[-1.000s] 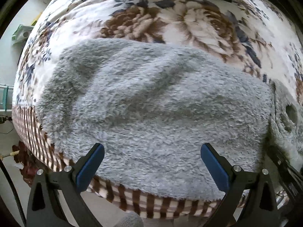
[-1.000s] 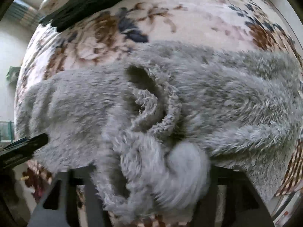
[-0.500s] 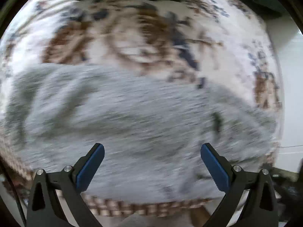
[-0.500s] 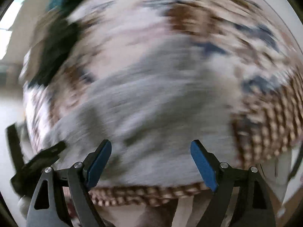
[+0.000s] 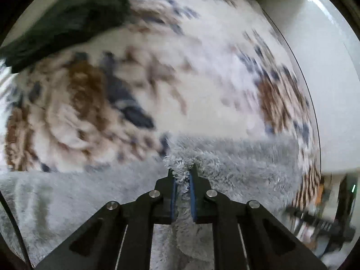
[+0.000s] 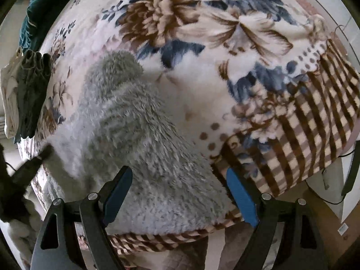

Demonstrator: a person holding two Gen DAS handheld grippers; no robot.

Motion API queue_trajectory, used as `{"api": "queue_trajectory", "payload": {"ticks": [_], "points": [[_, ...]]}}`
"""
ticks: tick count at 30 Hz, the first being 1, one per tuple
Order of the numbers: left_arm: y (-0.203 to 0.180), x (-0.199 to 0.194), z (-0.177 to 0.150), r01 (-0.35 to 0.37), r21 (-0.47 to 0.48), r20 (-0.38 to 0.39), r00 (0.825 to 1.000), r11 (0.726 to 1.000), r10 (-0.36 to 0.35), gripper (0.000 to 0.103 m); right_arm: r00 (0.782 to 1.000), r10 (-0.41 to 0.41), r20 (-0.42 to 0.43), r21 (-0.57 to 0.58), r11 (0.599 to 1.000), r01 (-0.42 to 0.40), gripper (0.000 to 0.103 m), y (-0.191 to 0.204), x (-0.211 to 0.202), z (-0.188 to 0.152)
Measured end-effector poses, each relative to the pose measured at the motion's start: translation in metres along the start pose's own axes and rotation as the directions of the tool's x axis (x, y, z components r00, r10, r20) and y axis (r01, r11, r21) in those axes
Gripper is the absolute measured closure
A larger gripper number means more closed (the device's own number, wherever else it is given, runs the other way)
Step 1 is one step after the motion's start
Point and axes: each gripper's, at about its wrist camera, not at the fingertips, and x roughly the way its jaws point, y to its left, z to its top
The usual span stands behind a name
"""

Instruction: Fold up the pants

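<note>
1. The left gripper [image 5: 182, 175] is clamped on a ridge of the grey fleece pants [image 5: 236, 164]; its jaws have just been closing.
2. The right gripper [image 6: 177, 191] stands wide open over the pants [image 6: 139, 135], pinching nothing.
3. Only the right view shows the checked border [image 6: 315, 121] of the floral blanket [image 6: 202, 22] dropping off beside that gripper.
4. Beyond lies dark folded clothing [image 5: 67, 15], well apart.

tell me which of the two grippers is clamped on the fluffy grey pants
The left gripper: its blue pads pinch a ridge of fluffy grey pants. The right gripper hovers wide open, gripping nothing.
</note>
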Motion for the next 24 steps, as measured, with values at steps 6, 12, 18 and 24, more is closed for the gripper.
{"api": "queue_trajectory", "payload": {"ticks": [6, 12, 18, 24], "points": [[0.054, 0.003, 0.014, 0.069, -0.203, -0.031, 0.997, 0.977, -0.077, 0.086, 1.000, 0.026, -0.014, -0.008, 1.000, -0.026, 0.015, 0.002, 0.000, 0.003], [0.086, -0.017, -0.045, 0.235, -0.346, -0.004, 0.968, 0.909, -0.252, 0.037, 0.995, 0.090, -0.053, 0.005, 0.996, -0.089, 0.015, -0.007, -0.007, -0.007], [0.074, 0.027, -0.083, 0.290, -0.406, -0.106, 0.927, 0.866, -0.360, 0.036, 0.975, 0.166, -0.148, 0.052, 0.986, -0.160, 0.015, -0.017, 0.021, -0.029], [0.025, 0.049, -0.078, 0.246, -0.251, -0.129, 0.950, 0.936, -0.285, 0.082, 0.933, 0.310, -0.183, 0.196, 0.942, -0.274, 0.019, -0.041, 0.057, -0.035]]}}
